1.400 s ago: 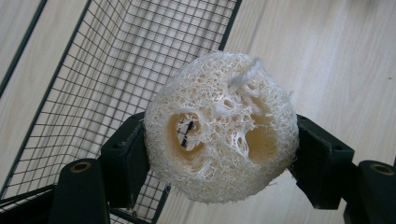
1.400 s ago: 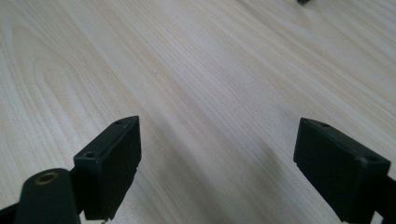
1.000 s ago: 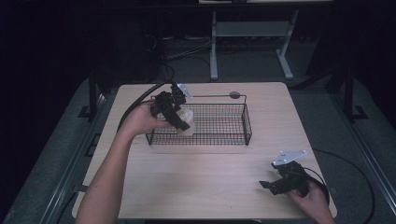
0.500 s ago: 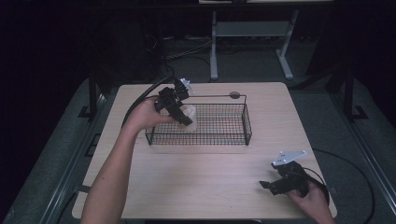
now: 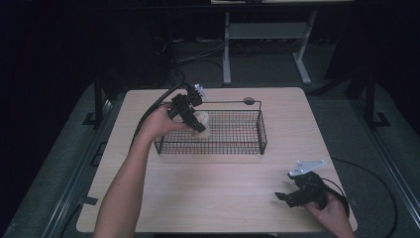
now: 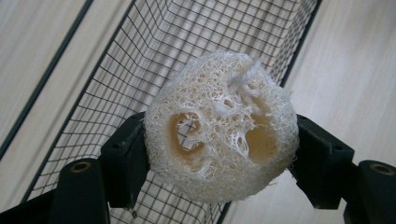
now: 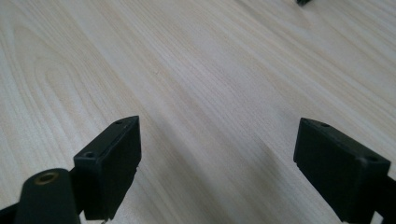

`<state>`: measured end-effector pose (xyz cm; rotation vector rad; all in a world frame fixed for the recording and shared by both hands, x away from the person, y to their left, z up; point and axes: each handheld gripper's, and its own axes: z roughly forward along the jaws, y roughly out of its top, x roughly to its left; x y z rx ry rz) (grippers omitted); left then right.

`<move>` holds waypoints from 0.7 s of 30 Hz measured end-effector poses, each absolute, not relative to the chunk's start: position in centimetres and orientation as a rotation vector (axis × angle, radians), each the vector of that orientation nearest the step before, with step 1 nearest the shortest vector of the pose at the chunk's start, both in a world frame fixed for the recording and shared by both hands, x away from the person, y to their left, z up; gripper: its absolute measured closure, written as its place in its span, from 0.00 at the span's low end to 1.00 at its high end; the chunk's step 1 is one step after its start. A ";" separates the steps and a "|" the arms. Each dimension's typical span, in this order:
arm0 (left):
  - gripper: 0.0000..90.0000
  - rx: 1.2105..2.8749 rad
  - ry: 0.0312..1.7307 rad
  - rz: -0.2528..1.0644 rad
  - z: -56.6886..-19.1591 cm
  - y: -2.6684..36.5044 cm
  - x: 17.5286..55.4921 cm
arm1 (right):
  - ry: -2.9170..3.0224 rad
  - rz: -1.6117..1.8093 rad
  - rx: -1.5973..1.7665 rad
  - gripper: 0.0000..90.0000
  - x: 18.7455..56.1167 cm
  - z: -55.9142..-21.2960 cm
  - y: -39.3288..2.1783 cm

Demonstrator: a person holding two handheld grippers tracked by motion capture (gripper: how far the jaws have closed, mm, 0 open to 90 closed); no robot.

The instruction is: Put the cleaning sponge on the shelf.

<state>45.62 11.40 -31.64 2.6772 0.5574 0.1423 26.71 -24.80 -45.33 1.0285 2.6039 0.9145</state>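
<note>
A pale loofah sponge (image 6: 221, 126) sits clamped between the two black jaws of the left gripper (image 6: 221, 163), one jaw pressed against each side of it. Its cut face shows a web of coarse fibres with two larger holes, and no label or writing can be read on it. In the high view the sponge (image 5: 201, 122) is held above the left end of a black wire basket (image 5: 233, 144), over its inside, and the left gripper (image 5: 190, 113) tilts down toward it from the left hand (image 5: 159, 123). The basket stands on a light wooden table (image 5: 218, 193). The right gripper (image 7: 219, 163) rests low near the table's front right corner, well apart from the basket, with its jaws spread wide and bare wood between them. In the high view it (image 5: 292, 196) sits in the right hand (image 5: 332, 213), grey plate on top.
</note>
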 end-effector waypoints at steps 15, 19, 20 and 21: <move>0.30 2.691 0.597 0.135 -33.1 10.9 46.8 | 2.603 0.918 1.032 0.16 26.8 -45.4 -24.8; 0.30 2.702 0.620 0.133 -33.6 10.7 47.1 | 2.603 0.922 1.037 0.16 26.8 -45.3 -24.9; 0.30 2.705 0.618 0.126 -33.7 10.7 47.2 | 2.604 0.923 1.033 0.16 26.8 -45.3 -24.9; 0.30 2.704 0.620 0.119 -33.9 10.7 47.3 | 2.604 0.922 1.032 0.16 26.8 -45.3 -24.9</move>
